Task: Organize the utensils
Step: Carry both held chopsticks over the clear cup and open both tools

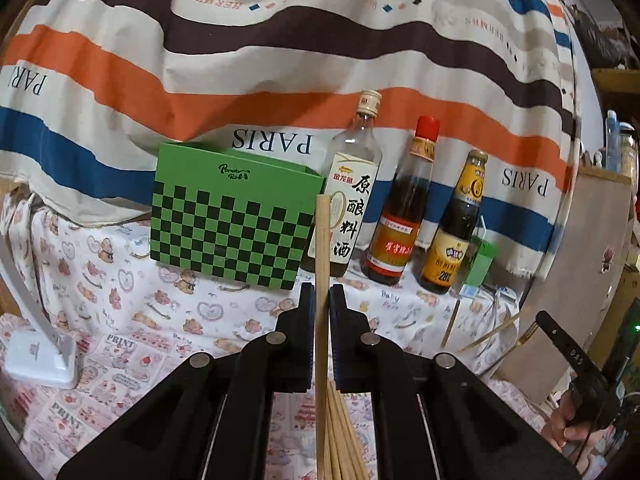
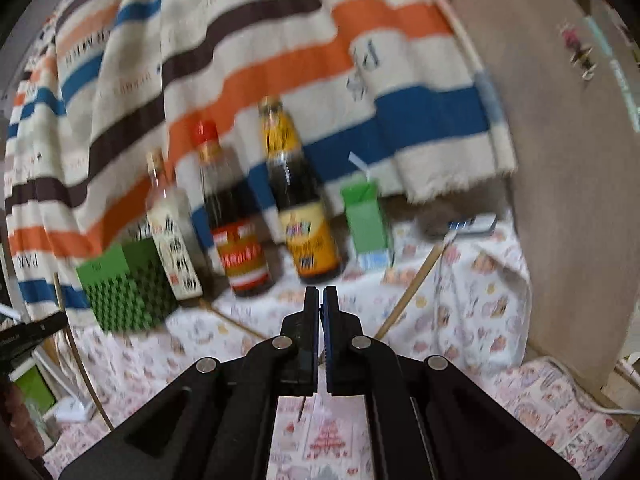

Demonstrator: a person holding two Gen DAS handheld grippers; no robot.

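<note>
My left gripper [image 1: 320,292] is shut on a bundle of wooden chopsticks [image 1: 322,248]; one stick rises upright between the jaws, and several more fan out below [image 1: 340,432]. A green checkered box [image 1: 232,216] with an open top stands just behind and to the left. My right gripper [image 2: 321,298] is shut; a thin metal tip [image 2: 301,408] hangs below its jaws, and I cannot tell what it is. The box also shows in the right wrist view [image 2: 128,284]. Loose chopsticks [image 2: 412,292] lie on the cloth to the right.
Three sauce bottles [image 1: 404,204] and a small green carton [image 1: 480,260] stand in a row right of the box. A striped cloth [image 1: 280,60] hangs behind. A white lamp base [image 1: 40,360] sits at left. A brown board [image 2: 560,160] stands at right.
</note>
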